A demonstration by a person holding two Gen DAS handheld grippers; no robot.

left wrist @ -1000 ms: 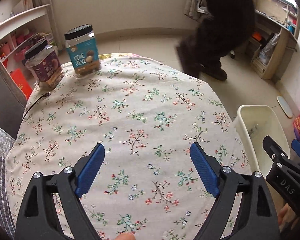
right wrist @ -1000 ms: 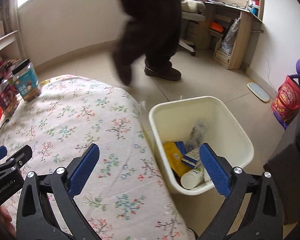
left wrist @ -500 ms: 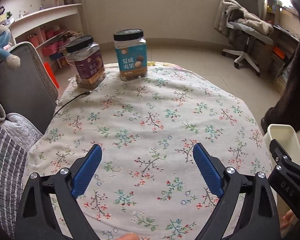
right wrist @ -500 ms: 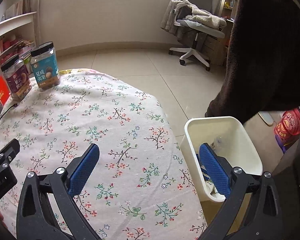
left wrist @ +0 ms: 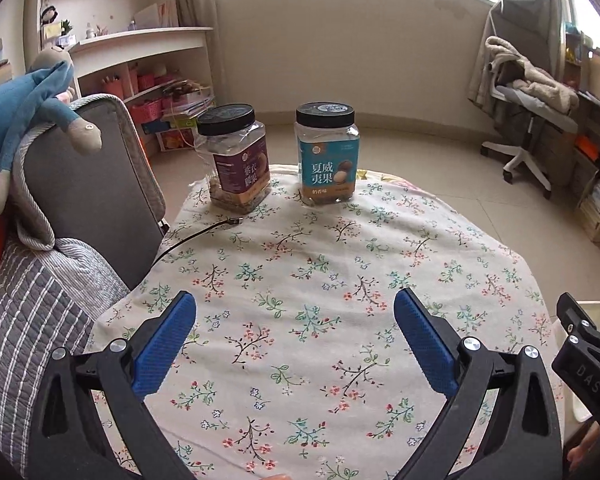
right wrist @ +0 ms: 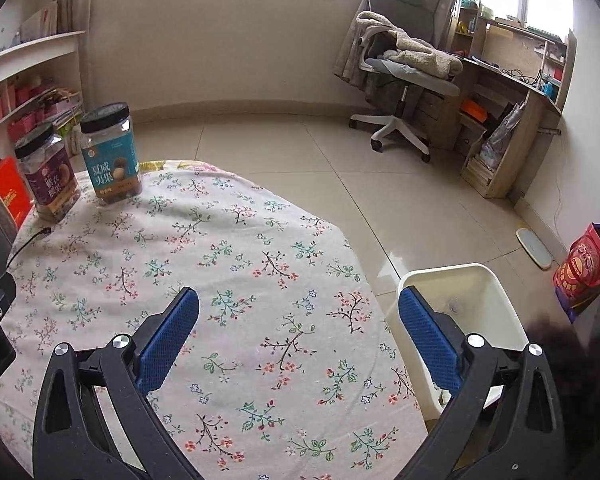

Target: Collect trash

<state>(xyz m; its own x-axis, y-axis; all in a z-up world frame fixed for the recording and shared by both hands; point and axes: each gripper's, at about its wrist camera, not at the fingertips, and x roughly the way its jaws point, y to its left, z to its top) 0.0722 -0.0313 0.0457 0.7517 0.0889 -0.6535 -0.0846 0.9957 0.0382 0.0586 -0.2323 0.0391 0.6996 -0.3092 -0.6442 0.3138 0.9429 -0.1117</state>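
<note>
The left gripper [left wrist: 294,328] hangs over the table [left wrist: 480,248], its jaws opening wide with only cloth showing between them; the right gripper [right wrist: 298,320] is spread too and carries nothing. The bin [right wrist: 496,288] sits on the floor just beside the table's right edge. No loose trash shows on the table. Only two jars stand at its far side: a purple jar [left wrist: 238,160] and, just to its right, a teal jar [left wrist: 327,154], both lidded and upright, and a cable [left wrist: 198,236] lies near the purple one. The risk, as I judge it, is mistaking these for trash, or a finger snagging the cloth and dragging the jars over.
</note>
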